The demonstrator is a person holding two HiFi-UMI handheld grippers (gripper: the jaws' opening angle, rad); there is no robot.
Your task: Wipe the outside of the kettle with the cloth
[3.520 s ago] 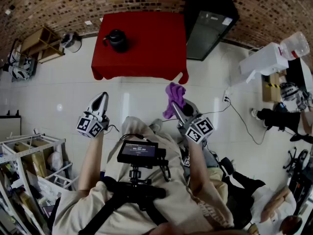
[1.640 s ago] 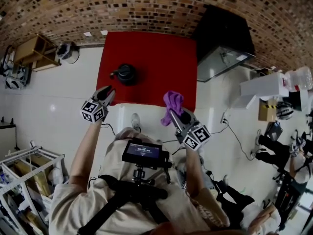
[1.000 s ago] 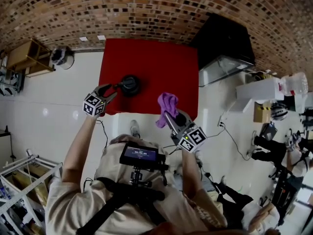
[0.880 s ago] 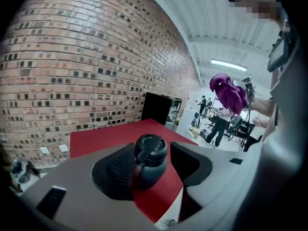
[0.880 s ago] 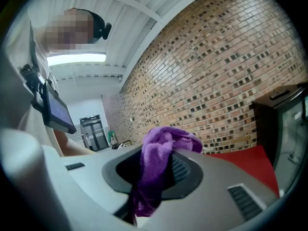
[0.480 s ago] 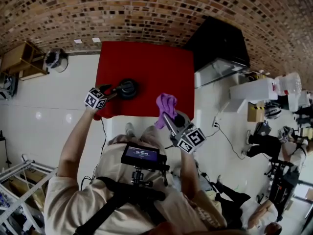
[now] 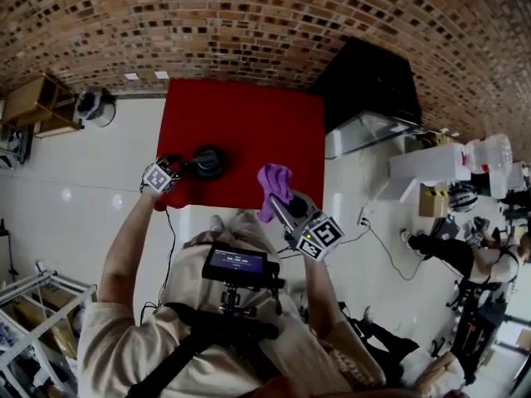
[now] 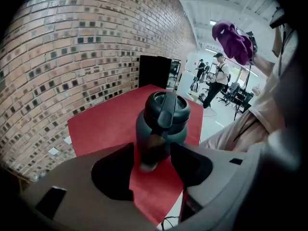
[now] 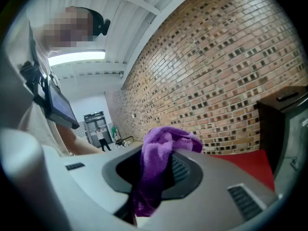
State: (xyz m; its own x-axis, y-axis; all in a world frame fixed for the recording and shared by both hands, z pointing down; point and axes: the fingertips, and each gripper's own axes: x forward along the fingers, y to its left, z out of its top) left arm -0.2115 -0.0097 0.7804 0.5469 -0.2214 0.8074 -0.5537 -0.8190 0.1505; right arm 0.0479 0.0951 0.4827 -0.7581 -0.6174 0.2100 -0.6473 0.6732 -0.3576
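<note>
Right tongs (image 7: 276, 204): pressed together on the purple cloth (image 7: 273, 182), which bunches above the tips. In the head view it sits at the near edge of the red surface (image 7: 274, 123), well apart from the kettle.

Left tongs (image 8: 152, 154): spread and just been opening. The lower end of the kettle handle lies between the jaws, pads not pressing it.

Dark kettle (image 7: 207, 161): upright, near left part of the surface.

Brick wall (image 7: 249, 23) beyond.

Could not see the base of the kettle (image 8: 162, 121), blocked at lower centre by the left gripper (image 8: 152, 154). Saw its handle foot only as a blur. Lost the lower end of the cloth (image 9: 163, 146) down inside the right gripper (image 9: 154, 174). Caught only a sliver of red table (image 9: 248, 163) at right.
</note>
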